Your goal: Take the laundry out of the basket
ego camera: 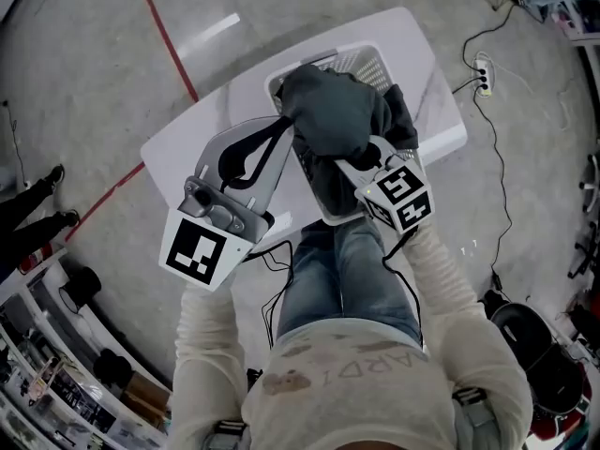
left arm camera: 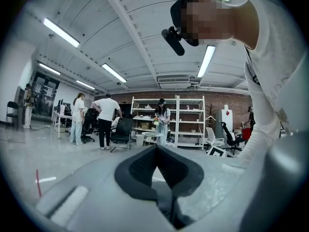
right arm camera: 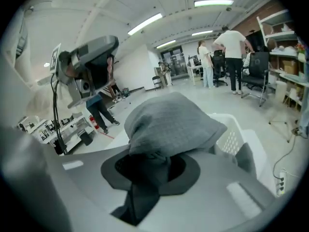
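Note:
A white laundry basket (ego camera: 364, 62) (right arm camera: 237, 135) stands on a white table (ego camera: 183, 143). My right gripper (ego camera: 364, 159) (right arm camera: 155, 162) is shut on a dark grey garment (ego camera: 328, 111) (right arm camera: 169, 123). The garment is bunched above the basket, and a strip of it hangs down between the jaws. More dark cloth (ego camera: 405, 122) lies over the basket's right rim. My left gripper (ego camera: 279, 127) (left arm camera: 155, 150) is raised beside the garment on its left. Its jaws meet at the tip with nothing between them. It points out across the room.
A power strip (ego camera: 483, 73) and its cable lie on the floor to the right of the table. A red tape line (ego camera: 167, 36) crosses the floor at the left. Someone's feet (ego camera: 42, 195) stand at the far left. Shelving (left arm camera: 176, 120) and several people stand far off.

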The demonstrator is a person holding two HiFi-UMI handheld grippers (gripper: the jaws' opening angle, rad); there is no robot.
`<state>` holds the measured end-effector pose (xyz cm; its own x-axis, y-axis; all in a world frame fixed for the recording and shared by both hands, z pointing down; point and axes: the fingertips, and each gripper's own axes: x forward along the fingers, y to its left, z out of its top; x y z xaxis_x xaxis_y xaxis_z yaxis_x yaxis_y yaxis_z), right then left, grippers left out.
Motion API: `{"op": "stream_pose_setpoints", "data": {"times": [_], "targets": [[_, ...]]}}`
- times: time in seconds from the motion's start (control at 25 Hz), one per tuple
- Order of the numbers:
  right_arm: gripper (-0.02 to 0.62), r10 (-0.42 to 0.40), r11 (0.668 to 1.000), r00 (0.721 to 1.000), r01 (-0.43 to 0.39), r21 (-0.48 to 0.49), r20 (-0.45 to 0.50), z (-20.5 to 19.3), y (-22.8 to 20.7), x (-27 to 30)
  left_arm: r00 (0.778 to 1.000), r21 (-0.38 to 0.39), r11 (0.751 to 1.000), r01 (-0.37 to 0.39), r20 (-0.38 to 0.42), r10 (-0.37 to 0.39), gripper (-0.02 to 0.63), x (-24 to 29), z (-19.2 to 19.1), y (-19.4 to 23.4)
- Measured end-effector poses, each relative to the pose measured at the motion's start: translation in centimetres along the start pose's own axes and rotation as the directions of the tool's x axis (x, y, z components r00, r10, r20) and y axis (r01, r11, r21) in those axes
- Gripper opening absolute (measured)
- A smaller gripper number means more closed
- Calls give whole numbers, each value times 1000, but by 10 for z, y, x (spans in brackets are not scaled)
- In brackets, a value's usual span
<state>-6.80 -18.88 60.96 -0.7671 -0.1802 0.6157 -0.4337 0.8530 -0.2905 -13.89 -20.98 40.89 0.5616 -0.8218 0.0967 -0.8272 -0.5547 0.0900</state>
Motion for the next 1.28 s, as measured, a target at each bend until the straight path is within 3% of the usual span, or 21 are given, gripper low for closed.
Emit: {"op": "stream_pose_setpoints", "data": {"times": [0.24, 0.56, 0.88, 1.28], "targets": [[103, -17, 1000, 985, 18, 0, 172, 68, 23, -64, 999, 10, 1000, 21, 36, -21, 0, -5, 40, -25], [103, -74, 996, 927, 87, -18, 368, 141, 45, -154, 996, 67, 997, 37, 76, -42, 0, -15, 99, -54], [103, -97, 987, 837, 153, -59, 538, 204, 67, -233, 989, 122, 990, 68, 124, -84, 0, -21, 145, -80], [103, -106, 970, 729, 226, -92, 676, 247, 95, -307, 971, 200, 977, 73, 209, -115, 0, -30, 199, -104]]}}
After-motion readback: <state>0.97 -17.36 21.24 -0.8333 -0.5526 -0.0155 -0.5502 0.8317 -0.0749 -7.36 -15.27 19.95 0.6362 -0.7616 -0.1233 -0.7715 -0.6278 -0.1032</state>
